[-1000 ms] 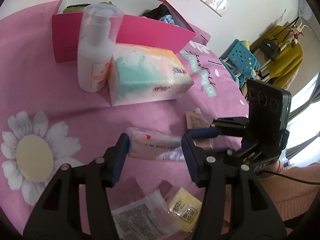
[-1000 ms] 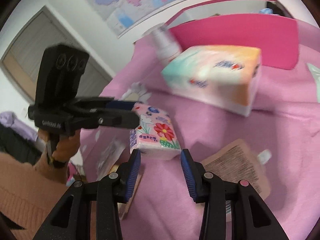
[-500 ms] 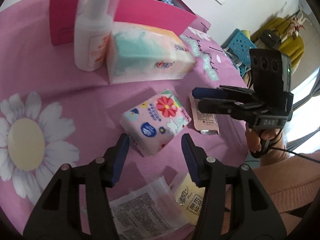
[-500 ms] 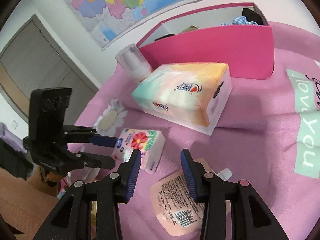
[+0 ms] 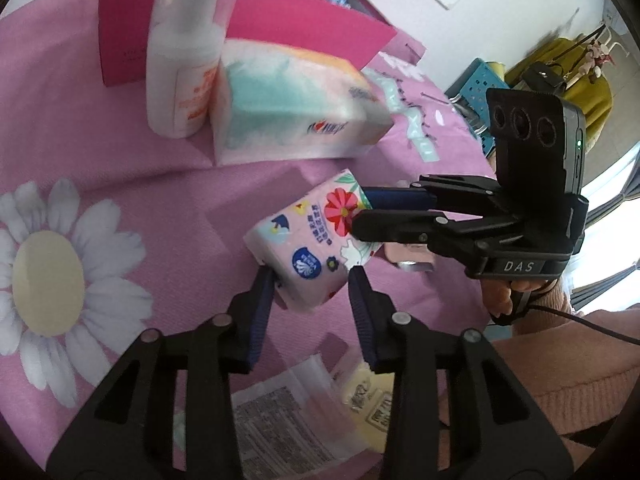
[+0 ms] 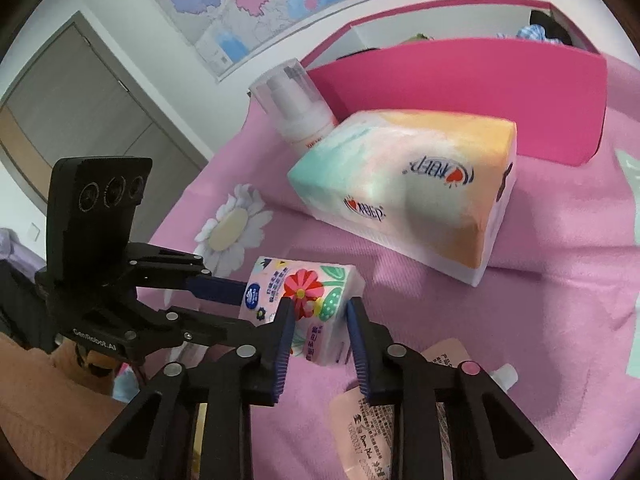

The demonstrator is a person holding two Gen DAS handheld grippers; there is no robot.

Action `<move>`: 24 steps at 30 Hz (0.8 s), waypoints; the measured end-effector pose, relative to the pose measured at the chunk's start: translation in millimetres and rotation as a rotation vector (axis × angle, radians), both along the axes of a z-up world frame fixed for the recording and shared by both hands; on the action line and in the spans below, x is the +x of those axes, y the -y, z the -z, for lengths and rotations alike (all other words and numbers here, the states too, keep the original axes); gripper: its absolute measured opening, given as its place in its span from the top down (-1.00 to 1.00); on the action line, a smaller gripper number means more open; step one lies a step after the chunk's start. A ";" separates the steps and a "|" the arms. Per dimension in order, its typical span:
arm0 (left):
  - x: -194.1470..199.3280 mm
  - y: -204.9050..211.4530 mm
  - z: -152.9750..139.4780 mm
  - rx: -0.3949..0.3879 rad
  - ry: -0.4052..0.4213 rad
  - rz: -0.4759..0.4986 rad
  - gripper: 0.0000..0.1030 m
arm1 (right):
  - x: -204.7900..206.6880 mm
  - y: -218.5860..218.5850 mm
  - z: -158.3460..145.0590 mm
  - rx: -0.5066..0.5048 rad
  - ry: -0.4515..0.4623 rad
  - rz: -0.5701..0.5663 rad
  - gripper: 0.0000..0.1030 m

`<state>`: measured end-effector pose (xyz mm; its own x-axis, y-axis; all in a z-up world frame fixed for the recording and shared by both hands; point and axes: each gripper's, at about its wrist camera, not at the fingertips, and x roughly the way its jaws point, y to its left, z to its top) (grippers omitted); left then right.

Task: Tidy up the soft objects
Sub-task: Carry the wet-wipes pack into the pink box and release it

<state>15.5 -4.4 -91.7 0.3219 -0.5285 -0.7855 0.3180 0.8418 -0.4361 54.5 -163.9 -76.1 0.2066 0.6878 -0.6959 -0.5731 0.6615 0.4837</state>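
Observation:
A small tissue pack (image 5: pixel 304 240) (image 6: pixel 304 296) with a red flower print lies tilted on the pink spread, caught between both grippers. My left gripper (image 5: pixel 311 282) has its jaws closing, its blue pads touching the pack's near end. My right gripper (image 6: pixel 319 312) is also closing, pads pressed on the pack's other end. In the left wrist view the right gripper (image 5: pixel 366 214) reaches in from the right. In the right wrist view the left gripper (image 6: pixel 232 306) comes in from the left.
A large pastel tissue pack (image 5: pixel 296 112) (image 6: pixel 408 184) and a white pump bottle (image 5: pixel 180 60) (image 6: pixel 296 108) stand before an open pink box (image 5: pixel 304 20) (image 6: pixel 460 80) holding clothes. A pink spout pouch (image 6: pixel 384 412), a clear packet (image 5: pixel 280 412) and a yellow sachet (image 5: pixel 368 396) lie close by.
Both pairs of jaws have narrowed onto the small tissue pack. The right gripper has come in over the pack's far end, and the pack now sits tilted between the two.

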 end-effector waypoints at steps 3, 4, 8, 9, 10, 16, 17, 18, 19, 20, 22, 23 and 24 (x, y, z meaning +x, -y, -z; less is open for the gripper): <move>-2.1 3.6 -10.7 -0.009 0.032 0.005 0.21 | -2.6 1.9 -10.4 0.010 0.027 0.002 0.50; -2.5 4.6 -15.5 -0.011 0.046 0.008 0.21 | -3.4 2.5 -14.0 0.012 0.035 0.006 0.50; 0.2 9.7 -33.0 -0.001 0.095 0.022 0.21 | -4.7 7.3 -30.4 0.028 0.074 0.021 0.50; 2.5 12.4 -36.2 -0.001 0.103 0.024 0.21 | -4.4 9.3 -35.4 0.035 0.083 0.027 0.50; 4.5 13.5 -40.2 -0.001 0.114 0.026 0.21 | -4.7 12.0 -40.5 0.040 0.095 0.033 0.50; 22.4 15.6 -68.8 -0.001 0.186 0.040 0.21 | 4.2 23.3 -67.2 0.065 0.161 0.061 0.50; 27.7 17.6 -75.1 0.010 0.202 0.043 0.21 | 8.4 25.0 -72.3 0.065 0.175 0.072 0.50; 32.6 16.6 -80.4 0.024 0.216 0.044 0.21 | 11.6 26.4 -76.9 0.067 0.185 0.078 0.50; 36.4 18.1 -85.2 0.036 0.227 0.041 0.21 | 15.0 28.1 -81.4 0.073 0.196 0.084 0.50; 39.7 19.4 -89.1 0.042 0.236 0.040 0.21 | 18.9 29.5 -85.8 0.080 0.206 0.091 0.50; 49.6 20.9 -99.3 0.055 0.262 0.037 0.21 | 27.2 32.6 -93.7 0.083 0.228 0.106 0.50; 56.5 21.2 -104.5 0.067 0.275 0.031 0.21 | 33.1 32.4 -97.7 0.085 0.235 0.114 0.50; 60.9 21.3 -107.7 0.074 0.283 0.028 0.21 | 38.6 33.1 -100.3 0.090 0.238 0.119 0.50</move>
<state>76.4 -25.7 16.0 0.5194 -0.4851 -0.7035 0.4419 0.8571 -0.2647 93.1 -197.0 24.2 0.4400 0.7058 -0.5552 -0.5983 0.6915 0.4049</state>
